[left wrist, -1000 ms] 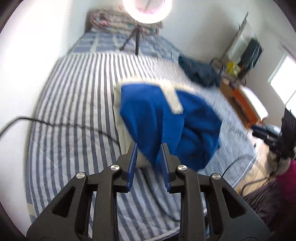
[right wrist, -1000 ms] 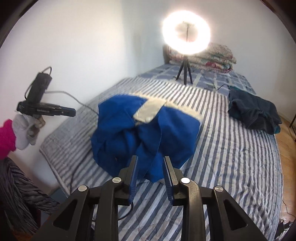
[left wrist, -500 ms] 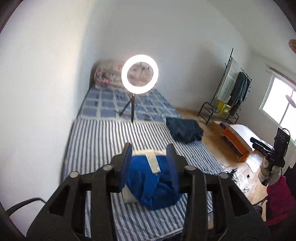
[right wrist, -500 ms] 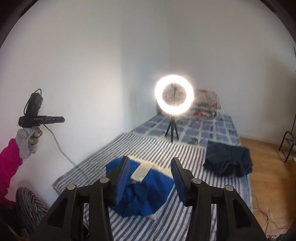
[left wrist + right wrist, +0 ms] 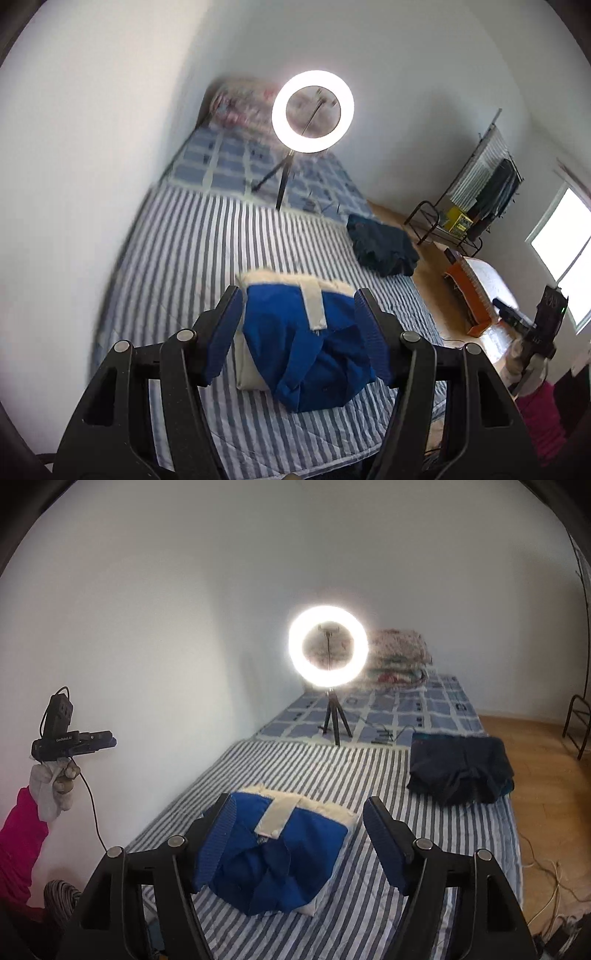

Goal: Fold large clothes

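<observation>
Blue and cream, the folded jacket (image 5: 303, 343) lies low in the middle of our frames on the striped bed (image 5: 184, 258). Our left gripper (image 5: 297, 325) and right gripper (image 5: 299, 834) hang above it, jaws opening, gripping nothing. A dark folded garment (image 5: 460, 768) sits at the right, beside the ring light (image 5: 328, 650).

Left gripper (image 5: 299, 317): jaws nearly together a second ago, now spread wide and opening, nothing between the pads. Right gripper (image 5: 299, 830): same, opening and empty. Both lifted clear of the folded blue jacket with cream fleece lining (image 5: 299, 347); it filled mid-frame before, now sits smaller in the lower centre on the blue-and-white striped bedspread (image 5: 192, 258). Glowing white ring light on black tripod (image 5: 313, 110) dropped from the top edge toward upper centre.
</observation>
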Demonstrator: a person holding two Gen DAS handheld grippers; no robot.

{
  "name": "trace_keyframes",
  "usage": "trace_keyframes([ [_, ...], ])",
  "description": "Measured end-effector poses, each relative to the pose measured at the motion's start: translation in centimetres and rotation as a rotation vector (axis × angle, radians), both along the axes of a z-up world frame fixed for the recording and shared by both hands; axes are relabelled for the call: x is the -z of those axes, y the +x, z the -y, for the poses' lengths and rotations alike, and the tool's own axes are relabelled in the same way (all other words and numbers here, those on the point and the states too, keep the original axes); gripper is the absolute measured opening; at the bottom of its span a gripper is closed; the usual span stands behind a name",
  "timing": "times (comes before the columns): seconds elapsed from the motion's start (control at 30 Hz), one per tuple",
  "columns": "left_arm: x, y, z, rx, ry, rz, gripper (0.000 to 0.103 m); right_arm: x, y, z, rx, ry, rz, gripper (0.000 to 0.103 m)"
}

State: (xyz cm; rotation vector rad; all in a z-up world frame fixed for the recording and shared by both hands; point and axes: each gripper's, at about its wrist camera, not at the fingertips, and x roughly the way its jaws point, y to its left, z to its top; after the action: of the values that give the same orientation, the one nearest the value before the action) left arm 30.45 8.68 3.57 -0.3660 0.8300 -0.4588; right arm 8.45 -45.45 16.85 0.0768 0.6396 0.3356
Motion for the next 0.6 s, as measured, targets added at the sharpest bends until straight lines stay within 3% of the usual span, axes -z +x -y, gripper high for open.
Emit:
trace_keyframes([
  [0.1,5.0,2.7,0.4,-0.019,-0.059,-0.116,0.064,4.2,1.3,0.2,0.023,0.000,-0.087,0.074],
  [0.2,9.0,5.0,1.3,-0.052,-0.051,-0.194,0.064,7.6,2.9,0.9,0.049,0.025,-0.159,0.074],
  [0.33,10.8,8.0,3.1,-0.067,-0.031,-0.208,0.064,10.4,5.7,1.0,0.073,0.038,-0.188,0.073],
  [0.47,10.2,10.8,6.7,-0.025,0.055,-0.155,0.043,11.4,9.5,0.3,0.049,0.057,-0.196,0.057],
  [0.6,11.4,13.3,11.1,0.049,0.146,-0.136,0.014,13.3,14.1,-1.6,0.018,0.046,-0.215,0.045],
])
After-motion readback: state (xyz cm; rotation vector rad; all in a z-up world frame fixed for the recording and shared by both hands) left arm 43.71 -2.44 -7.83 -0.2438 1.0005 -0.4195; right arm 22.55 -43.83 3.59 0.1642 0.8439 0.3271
